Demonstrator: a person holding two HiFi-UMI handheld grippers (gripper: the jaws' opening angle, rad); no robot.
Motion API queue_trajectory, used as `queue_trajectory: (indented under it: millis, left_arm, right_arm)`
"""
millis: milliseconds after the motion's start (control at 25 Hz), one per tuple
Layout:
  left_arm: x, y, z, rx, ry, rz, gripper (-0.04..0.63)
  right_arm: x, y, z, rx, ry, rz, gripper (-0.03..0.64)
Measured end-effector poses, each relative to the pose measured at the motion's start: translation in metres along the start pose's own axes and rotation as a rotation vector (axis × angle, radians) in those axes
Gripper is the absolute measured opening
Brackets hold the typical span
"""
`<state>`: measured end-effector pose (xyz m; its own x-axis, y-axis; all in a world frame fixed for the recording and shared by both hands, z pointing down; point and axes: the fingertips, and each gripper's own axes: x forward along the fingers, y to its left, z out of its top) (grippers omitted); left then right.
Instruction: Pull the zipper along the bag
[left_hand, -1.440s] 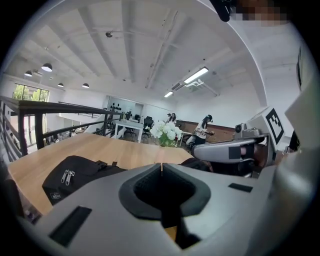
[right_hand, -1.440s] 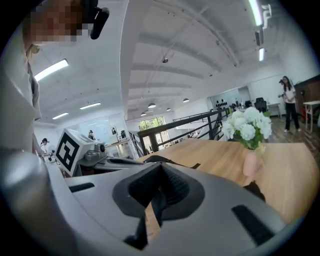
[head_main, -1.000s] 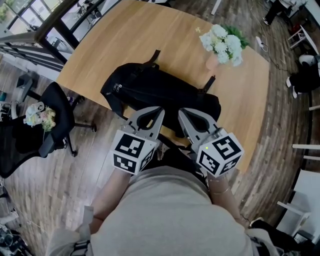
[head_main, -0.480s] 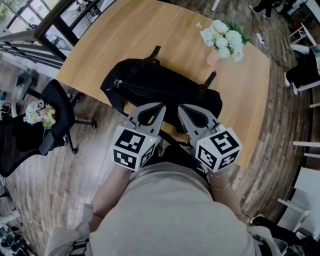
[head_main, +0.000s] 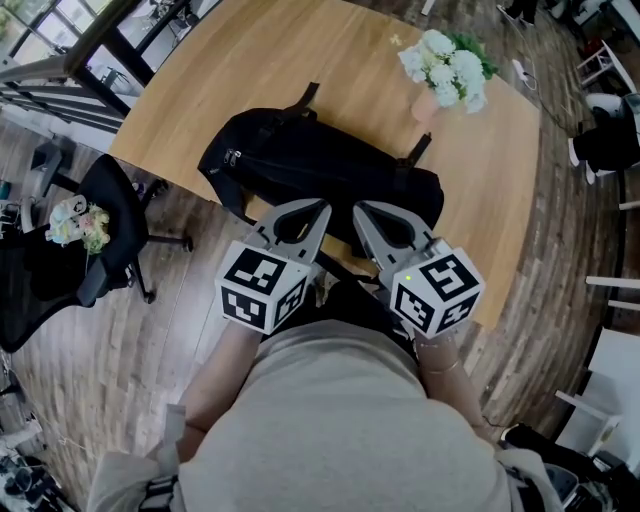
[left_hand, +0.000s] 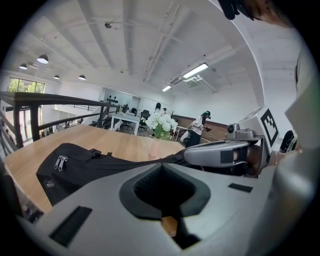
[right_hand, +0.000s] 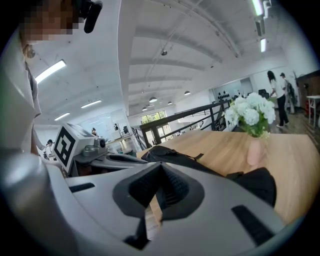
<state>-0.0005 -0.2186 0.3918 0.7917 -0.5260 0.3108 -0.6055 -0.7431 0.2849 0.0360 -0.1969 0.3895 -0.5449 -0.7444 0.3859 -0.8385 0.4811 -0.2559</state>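
Head view: my own torso fills the bottom of the picture and hides the near rim of the surface (head_main: 250, 70). The tips of both tools overlap the black bag (head_main: 320, 170), so from here I can't tell whether they touch it. The left gripper (head_main: 318, 207) and right gripper (head_main: 358, 208) sit side by side at the bag's near edge, each with its fingers together. The zipper pull (head_main: 232, 158) lies at the bag's left end, well apart from both. The bag lies across pale wood, with flowers (head_main: 445, 70) near the far right corner and an office chair (head_main: 110, 235) on the plank floor (head_main: 120, 350) to the left.

Left gripper view: the fingers meet tip to tip, with nothing I can see between them. The bag stretches just beyond, and the pull is at its far left end.

Right gripper view: the fingers are pressed together too, and I can make out nothing between them. The bag lies just past the tips, partly hidden by the gripper body. A dark railing (right_hand: 185, 116) runs behind the surface.
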Motion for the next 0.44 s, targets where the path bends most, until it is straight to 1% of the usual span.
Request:
queue_trajectory:
  millis: [240, 440]
  left_arm:
    - [-0.0011, -0.0019, 0.0046, 0.001, -0.017, 0.000, 0.018]
    - [-0.0014, -0.0022, 0.0032, -0.023, -0.024, -0.004, 0.018]
  right_arm:
    - [-0.0017, -0.0001, 0.0017, 0.001, -0.013, -0.014, 0.005]
    - [-0.0003, -0.0026, 0.0006, 0.005, -0.015, -0.022, 0.006]
